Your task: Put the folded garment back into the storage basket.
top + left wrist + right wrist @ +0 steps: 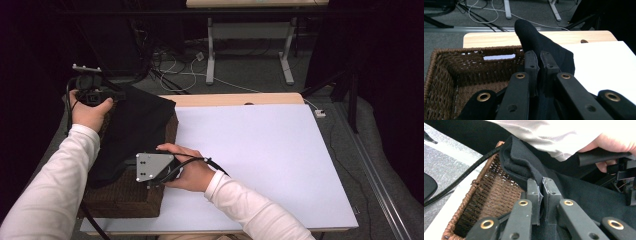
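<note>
Both pairs of jaws are clamped tight on a black cloth [132, 131]. In the left gripper view, the left gripper [540, 65] pinches a fold of the fabric that pokes up past its tips, above the far wall of a brown wicker basket [446, 75]. In the right gripper view, the right gripper [542, 192] bites a bunched edge of the same cloth just over the basket's woven rim.

From above, the cloth hangs stretched between the two grippers and drapes over the basket, which sits at the left end of the white tabletop [270, 150]. The left gripper [92, 92] is held beyond the basket's far corner, the right gripper [152, 170] nearer the person, over the basket's right side. White sleeves [55, 190] cover both forearms.
</note>
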The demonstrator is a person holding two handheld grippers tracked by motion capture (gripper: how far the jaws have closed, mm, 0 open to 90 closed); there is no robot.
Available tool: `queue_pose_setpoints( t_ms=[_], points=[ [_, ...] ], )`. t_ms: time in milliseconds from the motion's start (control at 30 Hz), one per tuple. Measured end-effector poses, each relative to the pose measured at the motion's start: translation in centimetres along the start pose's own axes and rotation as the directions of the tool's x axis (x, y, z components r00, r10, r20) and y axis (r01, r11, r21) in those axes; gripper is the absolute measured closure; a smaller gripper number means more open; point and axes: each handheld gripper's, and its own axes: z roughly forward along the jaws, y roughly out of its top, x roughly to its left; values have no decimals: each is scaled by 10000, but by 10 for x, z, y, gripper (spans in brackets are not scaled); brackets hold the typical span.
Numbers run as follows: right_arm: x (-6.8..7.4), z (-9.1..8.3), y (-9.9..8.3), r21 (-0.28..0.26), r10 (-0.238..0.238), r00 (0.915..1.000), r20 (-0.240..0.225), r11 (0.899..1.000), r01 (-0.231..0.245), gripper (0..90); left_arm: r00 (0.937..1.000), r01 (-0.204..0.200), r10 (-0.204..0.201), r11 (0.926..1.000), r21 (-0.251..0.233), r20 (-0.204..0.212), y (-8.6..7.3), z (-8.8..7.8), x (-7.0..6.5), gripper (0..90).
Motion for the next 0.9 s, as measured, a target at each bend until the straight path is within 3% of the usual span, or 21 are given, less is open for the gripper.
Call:
queue_pose_setpoints(
  t_ms=[233,500,900],
  points=[
    [2,14,-6,-27,233,9993,-275,9997,-234,854,9995,311,-311,9995,89,-30,-6,9,14,853],
    [9,31,-15,-105,538,9973,-496,9985,-544,853,9990,386,-379,9989,273,-249,-13,16,22,854],
    [14,48,-15,-188,798,9938,-769,9965,-814,853,9974,602,-591,9979,260,-407,-18,8,38,854]
  ],
)
